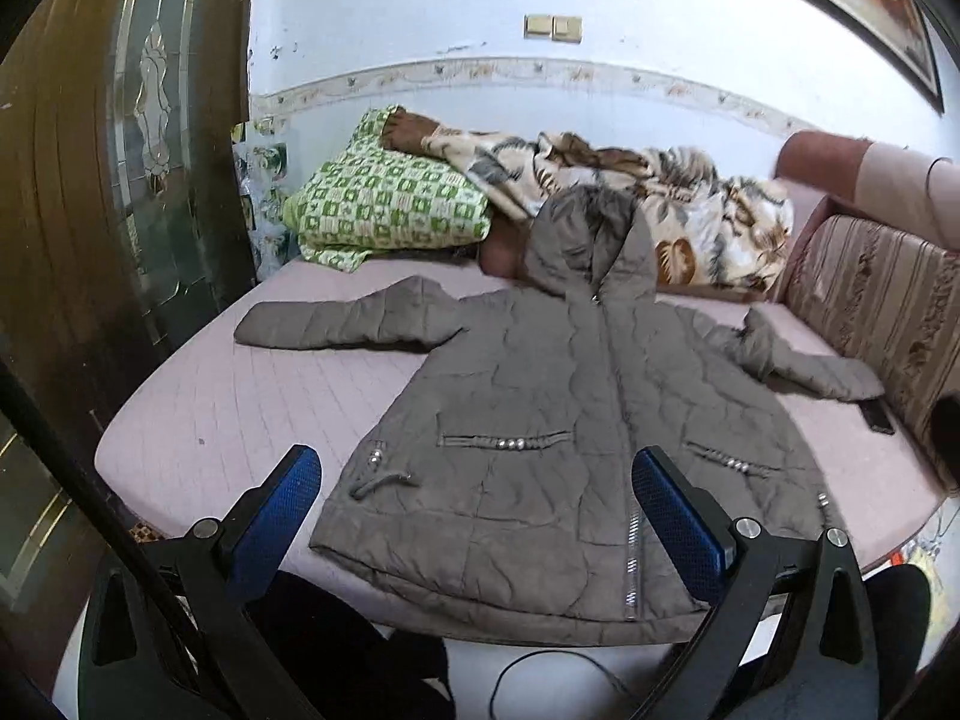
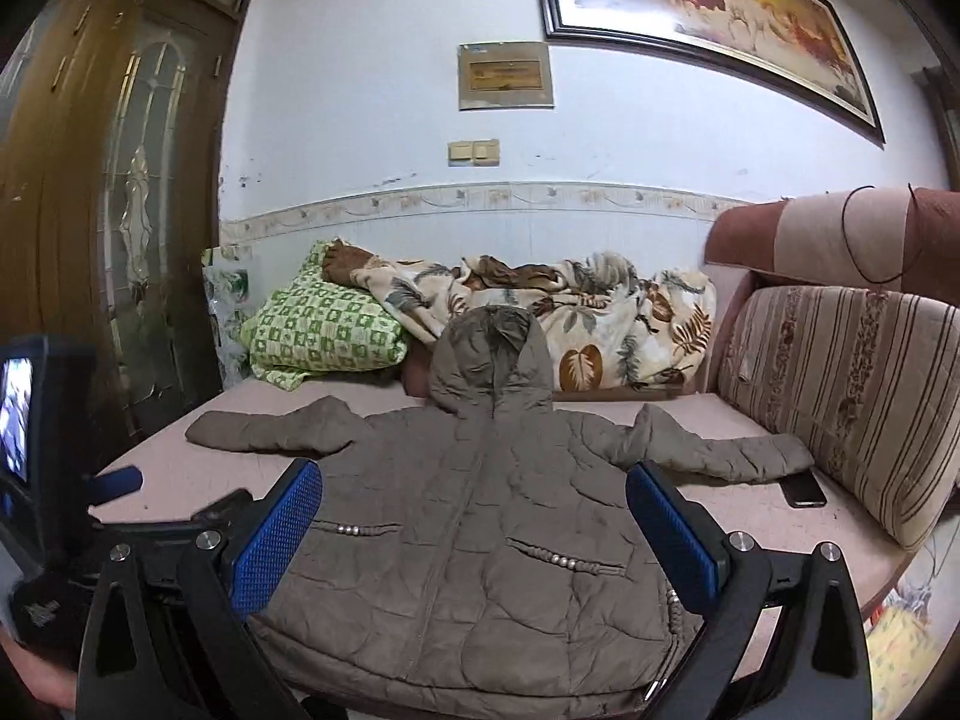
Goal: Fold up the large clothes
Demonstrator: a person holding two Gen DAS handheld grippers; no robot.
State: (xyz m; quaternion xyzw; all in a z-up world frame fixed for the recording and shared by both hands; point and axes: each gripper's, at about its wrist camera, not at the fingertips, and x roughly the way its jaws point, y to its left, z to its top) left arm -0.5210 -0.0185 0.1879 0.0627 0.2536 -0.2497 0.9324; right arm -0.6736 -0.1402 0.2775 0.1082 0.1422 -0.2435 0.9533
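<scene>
Jacket (image 2: 480,540) laid flat on bed (image 2: 180,468), hood toward wall; pillow (image 2: 318,330) and blanket (image 2: 600,312) behind it; phone (image 2: 804,489) beside right sleeve; cushion (image 2: 840,402) at right.

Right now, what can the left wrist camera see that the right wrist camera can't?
Only the left wrist view shows the coat's near hem hanging over the bed edge and a black cable on the floor. Only the right wrist view shows the whole framed painting and the left gripper beside it. Both show the grey hooded coat spread flat, the green pillow, the leaf blanket and the phone.
</scene>
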